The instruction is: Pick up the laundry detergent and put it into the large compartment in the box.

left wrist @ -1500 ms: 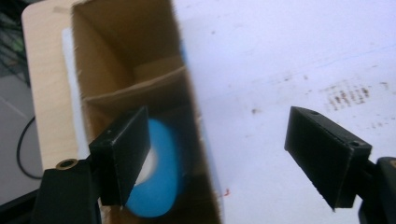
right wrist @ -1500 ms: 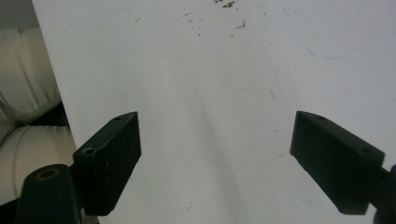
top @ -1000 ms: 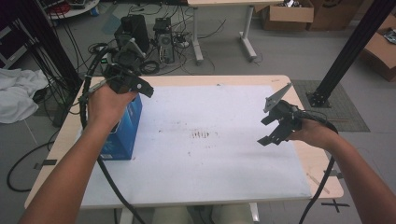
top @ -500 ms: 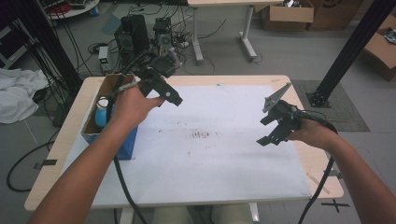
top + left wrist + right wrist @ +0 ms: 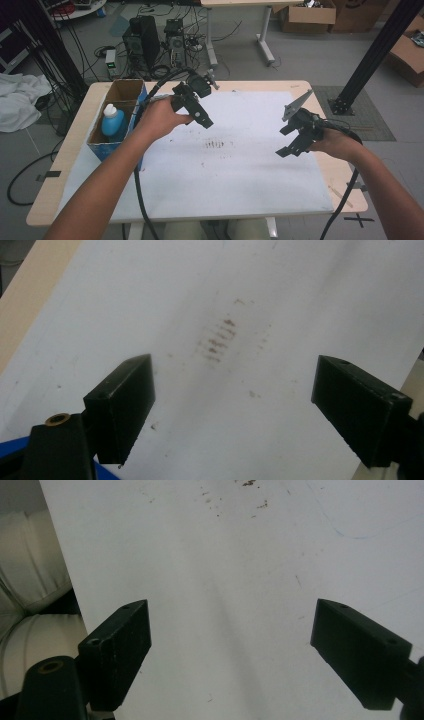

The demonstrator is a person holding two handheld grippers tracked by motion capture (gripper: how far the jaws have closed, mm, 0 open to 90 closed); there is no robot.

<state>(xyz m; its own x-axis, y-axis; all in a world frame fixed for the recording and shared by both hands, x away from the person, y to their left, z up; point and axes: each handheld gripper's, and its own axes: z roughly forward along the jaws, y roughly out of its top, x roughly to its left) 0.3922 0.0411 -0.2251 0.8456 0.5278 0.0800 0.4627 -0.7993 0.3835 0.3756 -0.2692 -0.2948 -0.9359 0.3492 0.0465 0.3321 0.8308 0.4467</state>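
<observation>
We see a light wooden bench in the middle of the high view, most of its top covered by a white sheet that carries a small patch of brown smudges near its centre. At the left edge of the bench stands a blue cardboard box with its top open, and inside it a blue plastic bottle with a white cap stands upright. The left gripper, black and held in the person's left hand, hangs above the sheet in the upper middle of the frame, just right of the box and clear of it. In the left gripper view its two black fingers stand wide apart with nothing between them, the smudged sheet below. The right gripper, with a grey three-cornered plate on top, is held in the right hand at the right of the frame, above the sheet and well apart from the left one. In the right gripper view its fingers are likewise spread wide and hold nothing, over the white sheet near its edge. On the floor beyond the bench lie black cables and electronic boxes.
</observation>
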